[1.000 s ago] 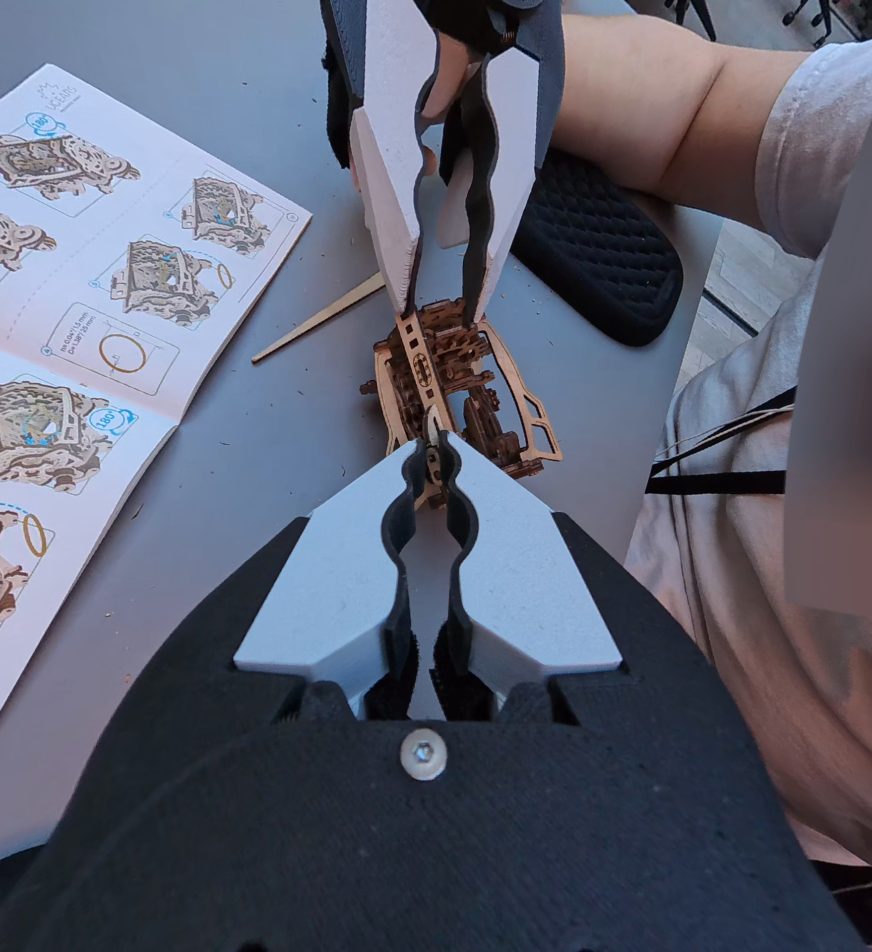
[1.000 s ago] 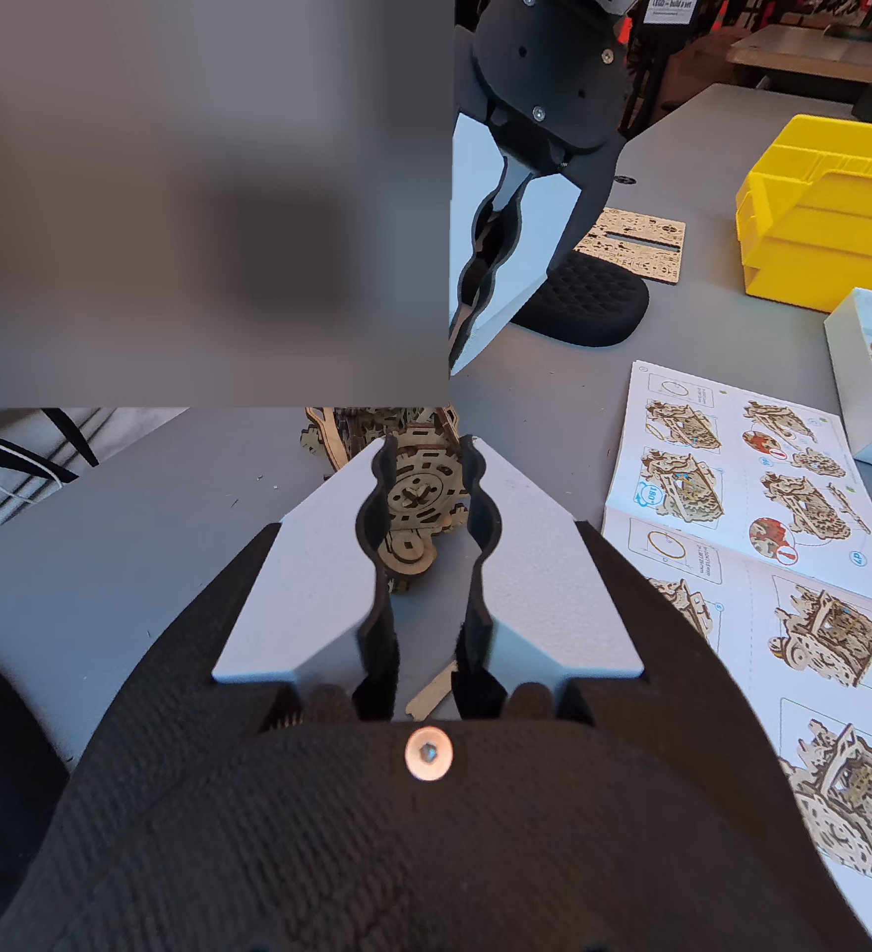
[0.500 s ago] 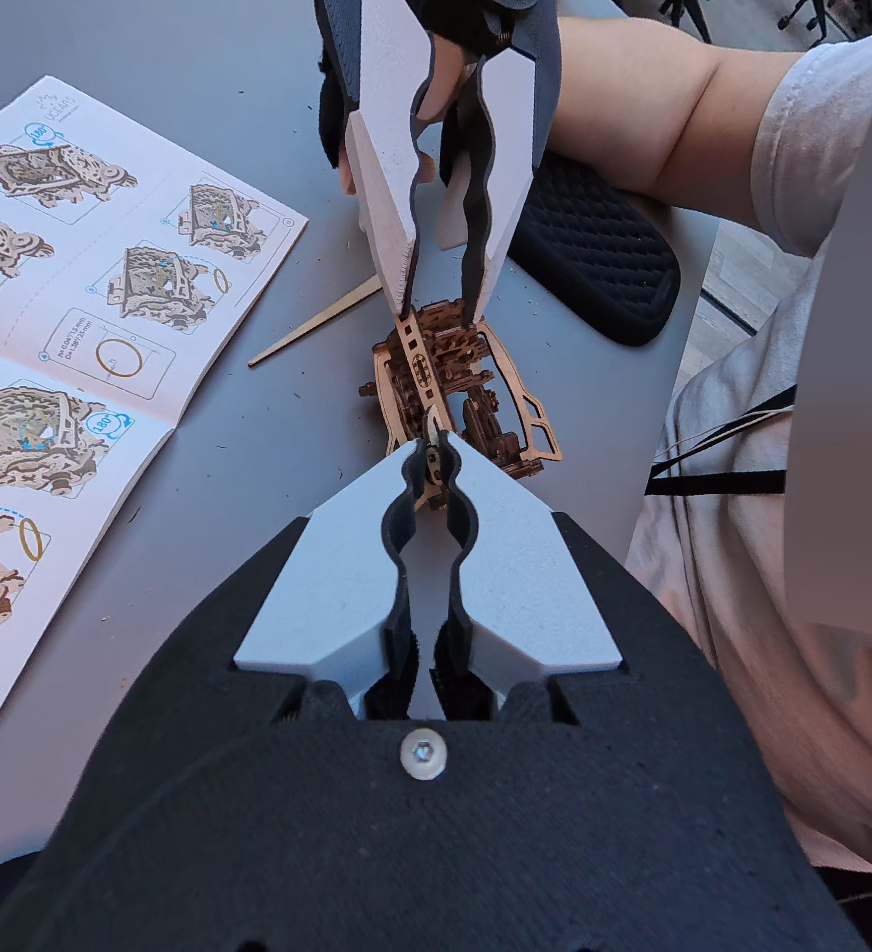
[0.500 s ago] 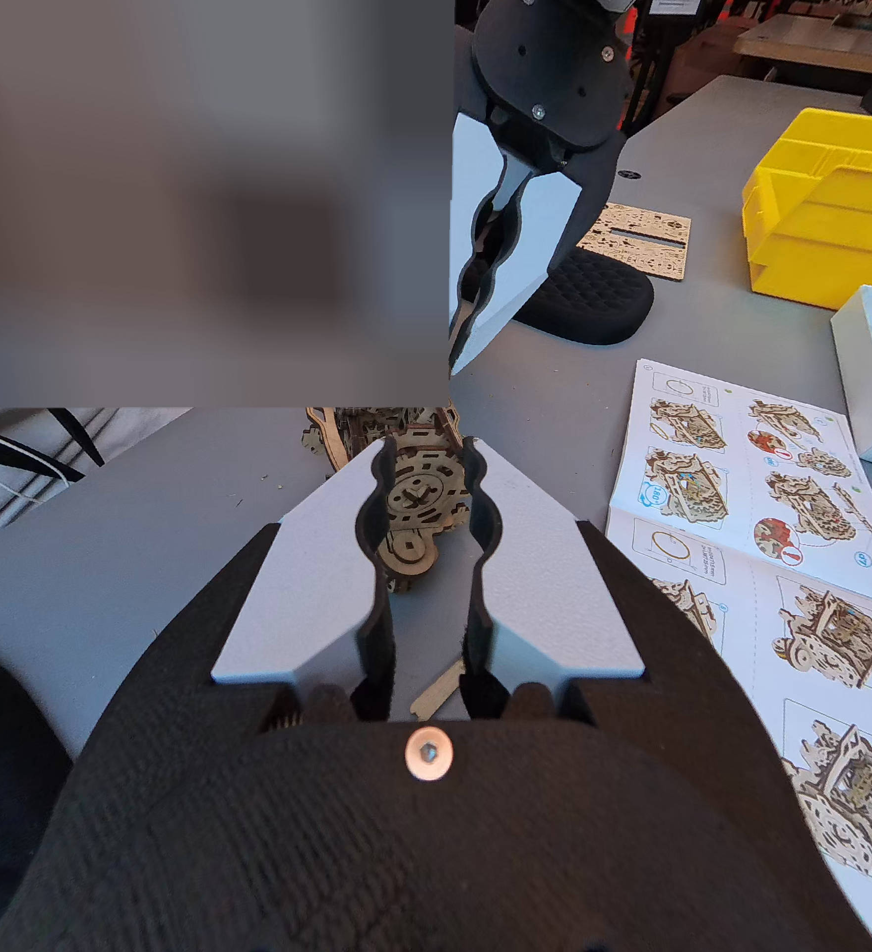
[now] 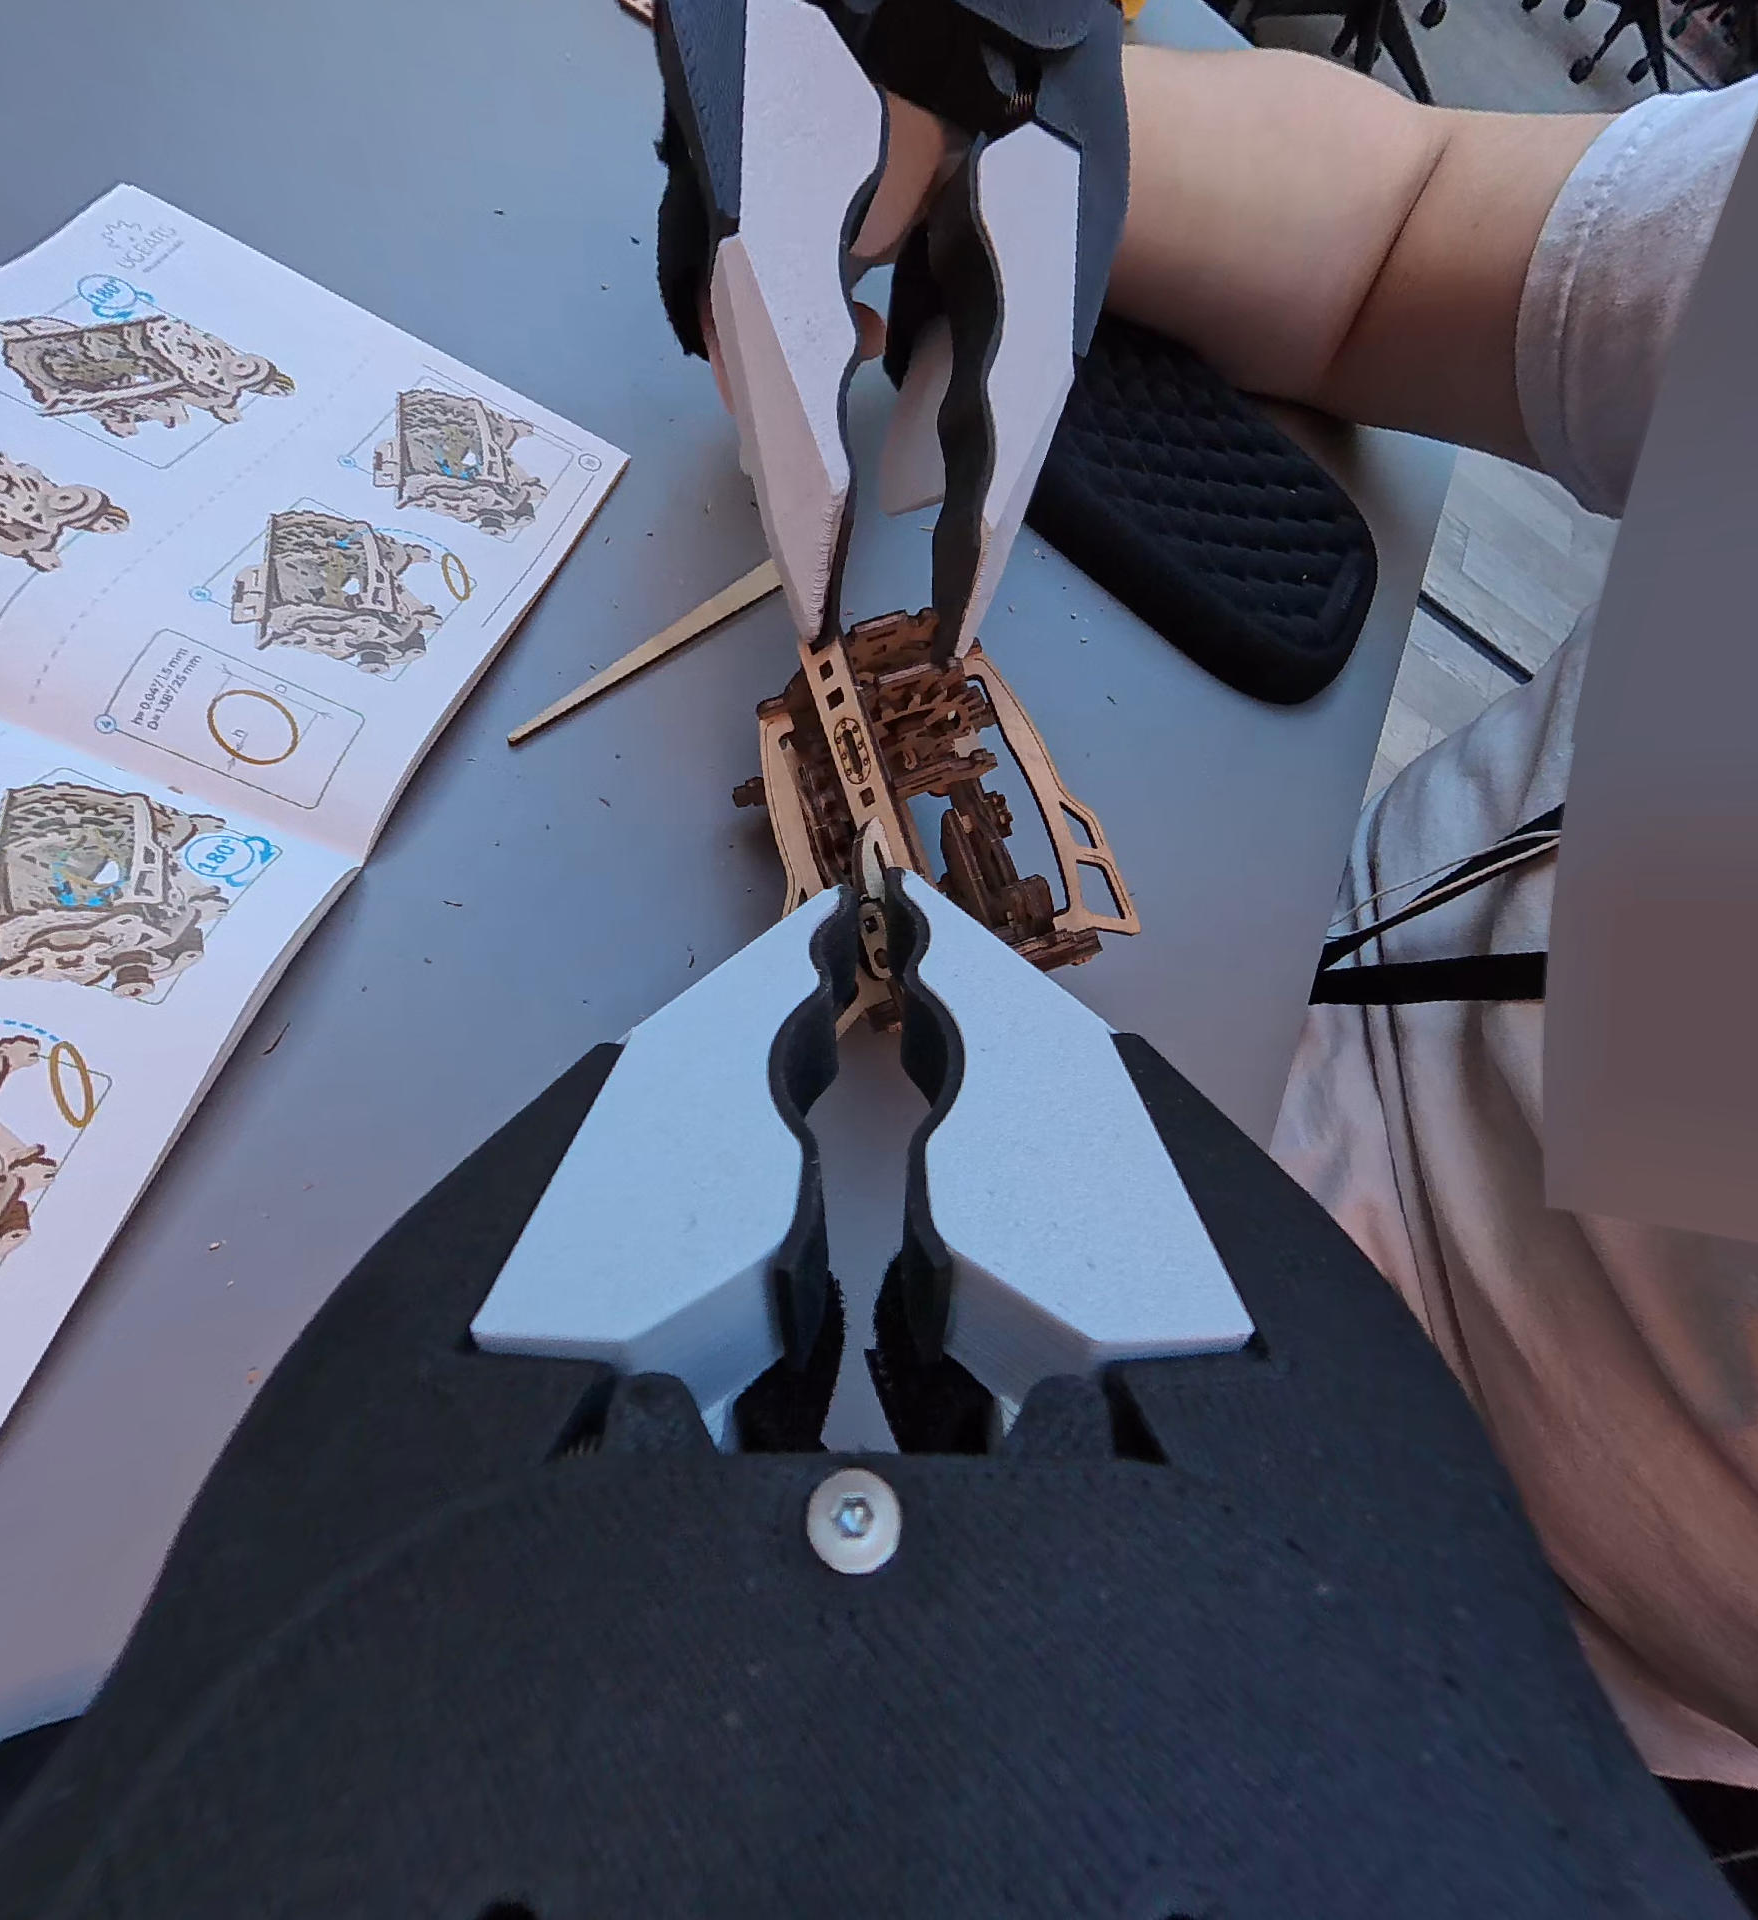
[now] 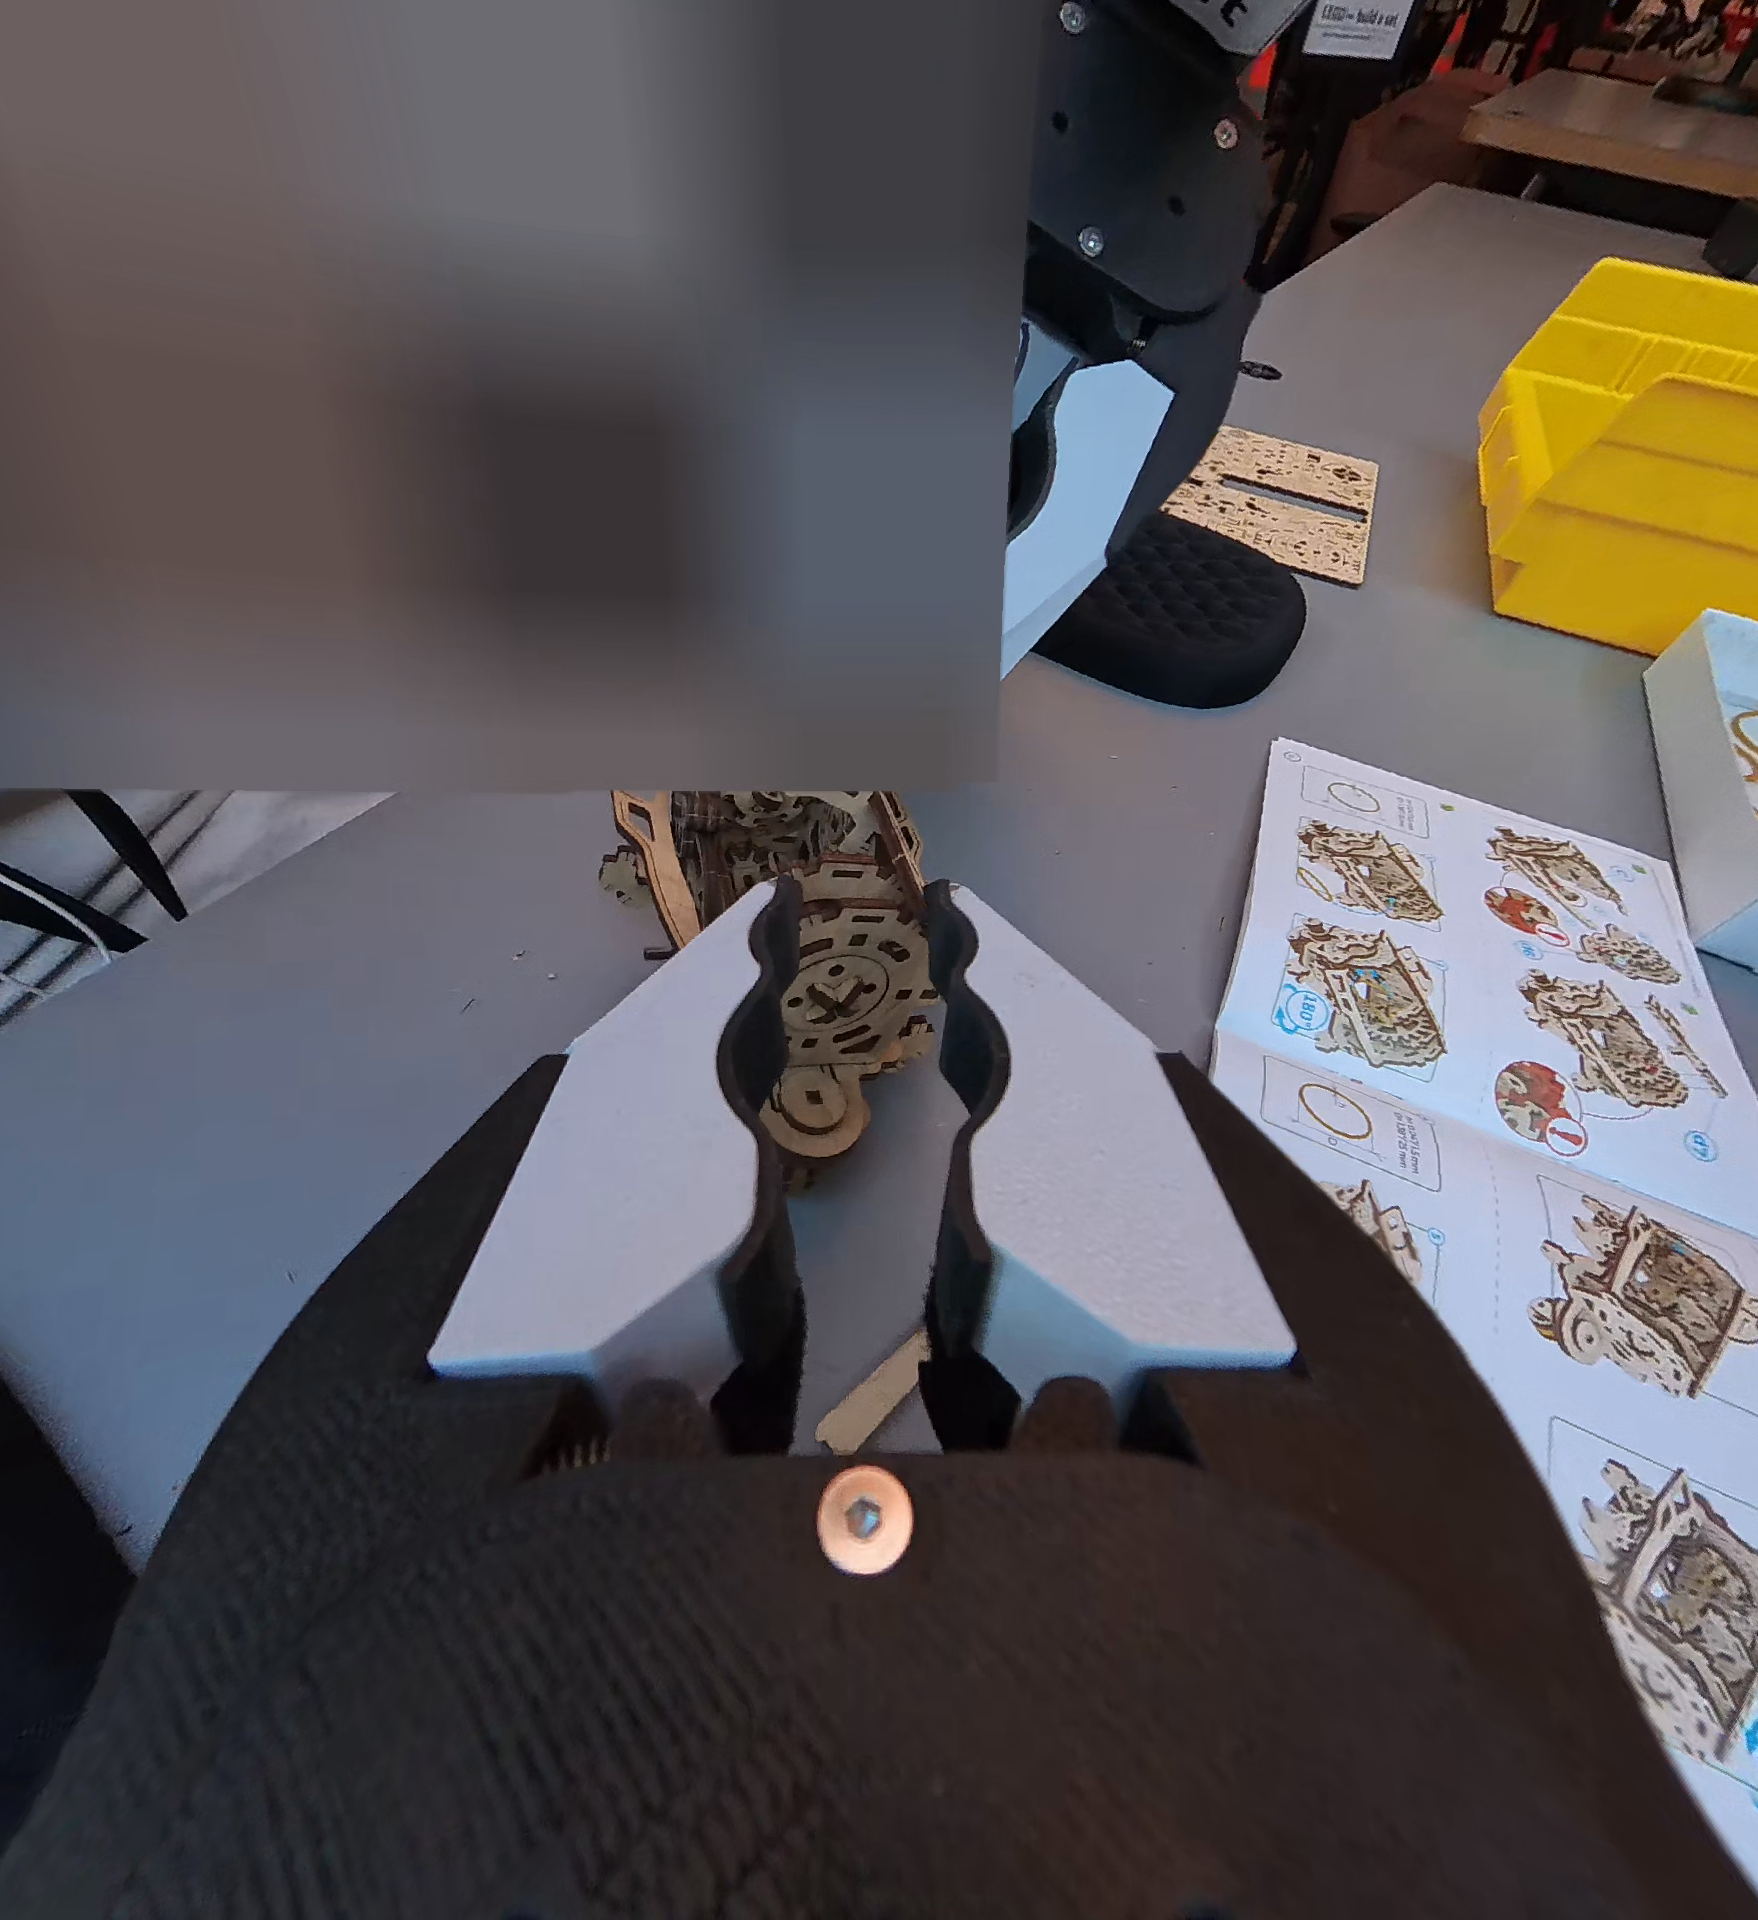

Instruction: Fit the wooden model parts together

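Note:
A small wooden model (image 5: 916,790) of laser-cut parts stands on the grey table (image 5: 542,935). My left gripper (image 5: 870,896) is shut on a small pale wooden part (image 5: 869,868) at the model's near end. My right gripper (image 5: 890,623) comes in from the far side, and its fingertips clamp the model's far end. In the right wrist view the right gripper (image 6: 859,894) straddles the model's gear end (image 6: 844,997). One white finger (image 6: 1083,488) of the left gripper shows behind it. A blurred patch hides the rest.
An open instruction booklet (image 5: 179,675) lies left of the model; it also shows in the right wrist view (image 6: 1477,1039). A thin wooden stick (image 5: 646,665), a black pad (image 5: 1197,540), a punched wooden sheet (image 6: 1280,499), yellow bins (image 6: 1664,457) and a white box (image 6: 1748,810) lie around. A person's arm (image 5: 1322,239) reaches across. There is about 5 cm between the tips of the two grippers.
Almost nothing. Both grippers keep their hold on the model and the small part. In the right wrist view the left gripper has shifted slightly to the right.

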A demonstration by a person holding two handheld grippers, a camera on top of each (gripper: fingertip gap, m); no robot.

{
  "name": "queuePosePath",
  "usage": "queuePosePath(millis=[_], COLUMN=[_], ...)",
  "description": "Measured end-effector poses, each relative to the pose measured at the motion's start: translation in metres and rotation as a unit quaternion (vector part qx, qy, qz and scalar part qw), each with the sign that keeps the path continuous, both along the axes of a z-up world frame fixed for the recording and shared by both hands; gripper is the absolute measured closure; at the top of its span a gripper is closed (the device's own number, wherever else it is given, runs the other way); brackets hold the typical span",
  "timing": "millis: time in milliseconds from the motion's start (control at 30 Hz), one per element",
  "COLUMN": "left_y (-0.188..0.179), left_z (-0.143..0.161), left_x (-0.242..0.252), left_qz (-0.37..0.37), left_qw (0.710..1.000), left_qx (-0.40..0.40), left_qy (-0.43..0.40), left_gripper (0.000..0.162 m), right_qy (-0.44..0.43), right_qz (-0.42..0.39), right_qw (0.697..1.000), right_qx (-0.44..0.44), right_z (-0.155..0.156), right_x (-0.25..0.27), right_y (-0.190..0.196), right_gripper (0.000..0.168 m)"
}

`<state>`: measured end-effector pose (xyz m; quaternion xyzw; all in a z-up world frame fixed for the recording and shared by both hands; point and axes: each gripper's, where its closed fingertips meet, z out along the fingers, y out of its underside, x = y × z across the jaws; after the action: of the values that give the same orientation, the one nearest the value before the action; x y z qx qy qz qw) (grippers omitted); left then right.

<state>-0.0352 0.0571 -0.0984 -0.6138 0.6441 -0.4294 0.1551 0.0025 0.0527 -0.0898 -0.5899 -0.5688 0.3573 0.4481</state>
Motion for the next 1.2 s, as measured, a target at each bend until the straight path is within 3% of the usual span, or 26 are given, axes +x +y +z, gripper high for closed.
queuePosePath(millis=[400,467,1200], left_y=[-0.0026,-0.0022,-0.0007], left_z=[0.0004,0.0003,-0.0002], left_x=[-0.0002,-0.0005,-0.0007], left_qz=[-0.003,-0.002,0.000], left_qw=[1.000,1.000,1.000], left_qx=[0.005,0.007,0.010], left_qy=[-0.002,-0.002,-0.002], left_gripper=[0.160,0.160,0.160], right_qy=[0.016,0.006,0.037], right_qz=[0.009,0.021,0.010], right_qw=[0.999,0.999,0.994], right_qx=[-0.035,-0.047,-0.104], right_z=[-0.0006,-0.0054,-0.0037], right_x=[-0.0003,-0.0002,-0.0005], right_y=[-0.0020,-0.0055,0.0007], right_gripper=[0.139,0.128,0.135])
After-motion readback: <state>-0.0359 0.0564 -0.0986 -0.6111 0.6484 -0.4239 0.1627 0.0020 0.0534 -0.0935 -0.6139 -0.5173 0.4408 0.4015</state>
